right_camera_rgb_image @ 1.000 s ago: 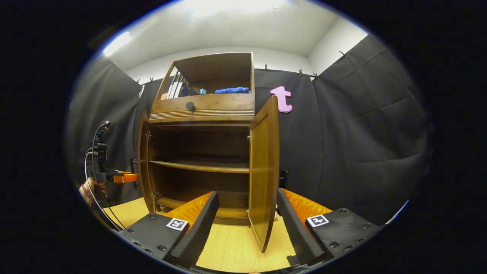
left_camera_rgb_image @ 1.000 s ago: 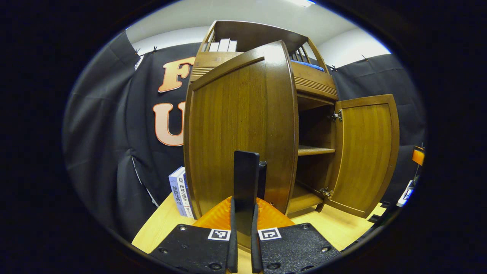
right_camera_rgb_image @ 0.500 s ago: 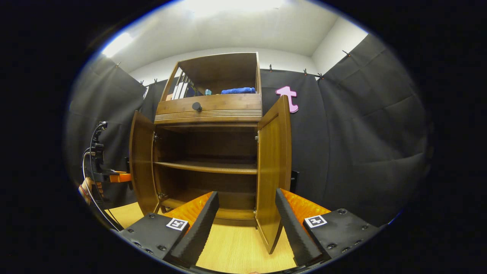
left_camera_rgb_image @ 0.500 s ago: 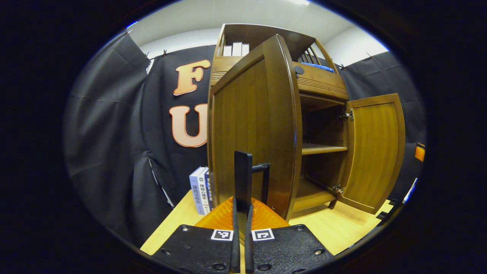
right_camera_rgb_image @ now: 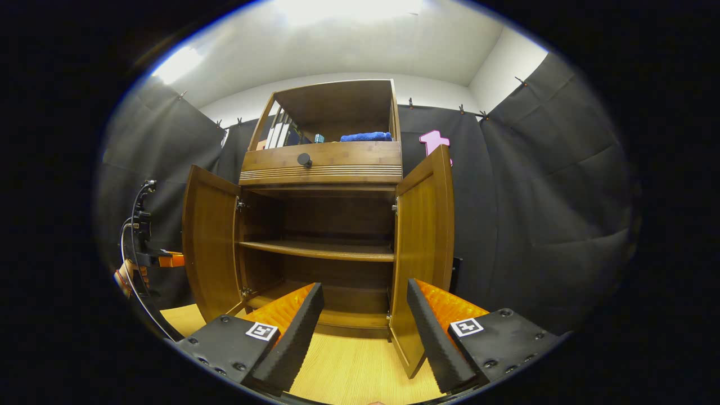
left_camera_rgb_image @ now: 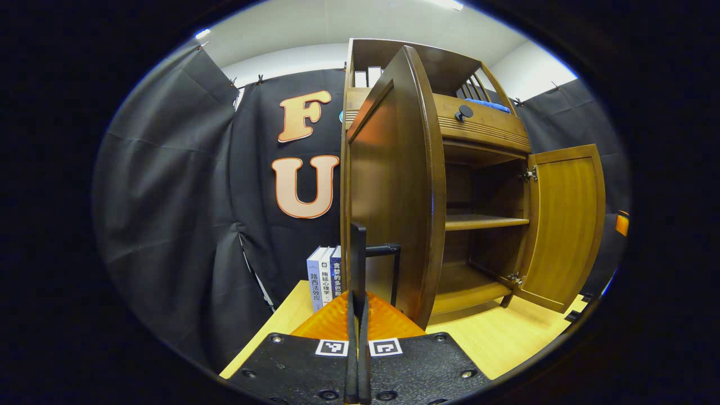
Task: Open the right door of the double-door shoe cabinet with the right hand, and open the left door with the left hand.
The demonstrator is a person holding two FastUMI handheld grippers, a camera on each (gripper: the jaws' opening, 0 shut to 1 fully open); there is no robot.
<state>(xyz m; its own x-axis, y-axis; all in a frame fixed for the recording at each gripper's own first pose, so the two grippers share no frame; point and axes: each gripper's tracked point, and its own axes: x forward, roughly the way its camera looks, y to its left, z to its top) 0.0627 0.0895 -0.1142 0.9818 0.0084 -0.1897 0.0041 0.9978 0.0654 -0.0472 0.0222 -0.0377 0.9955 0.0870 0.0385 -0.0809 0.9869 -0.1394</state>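
Note:
The wooden shoe cabinet (left_camera_rgb_image: 484,121) stands on a light table with both doors swung out. In the left gripper view, the left door (left_camera_rgb_image: 394,180) is nearly edge-on right in front. Its black bar handle (left_camera_rgb_image: 396,275) sits just right of my left gripper (left_camera_rgb_image: 358,230), whose fingers are pressed together. The right door (left_camera_rgb_image: 565,225) hangs wide open farther off. In the right gripper view, my right gripper (right_camera_rgb_image: 364,285) is open, held back from the cabinet (right_camera_rgb_image: 320,163). The right door (right_camera_rgb_image: 424,242) stands beyond its fingers. The left gripper (right_camera_rgb_image: 166,260) is outside the left door (right_camera_rgb_image: 211,242).
Several books (left_camera_rgb_image: 323,281) stand on the table (left_camera_rgb_image: 495,337) left of the cabinet. A drawer with a round knob (right_camera_rgb_image: 304,160) sits above the doors, and a blue cloth (right_camera_rgb_image: 365,136) lies in the top shelf. A hand (right_camera_rgb_image: 126,278) holds the left gripper.
The left door has swung farther open and the left gripper's fingers have come fully together. The right gripper has shifted so the right door's inner face now shows.

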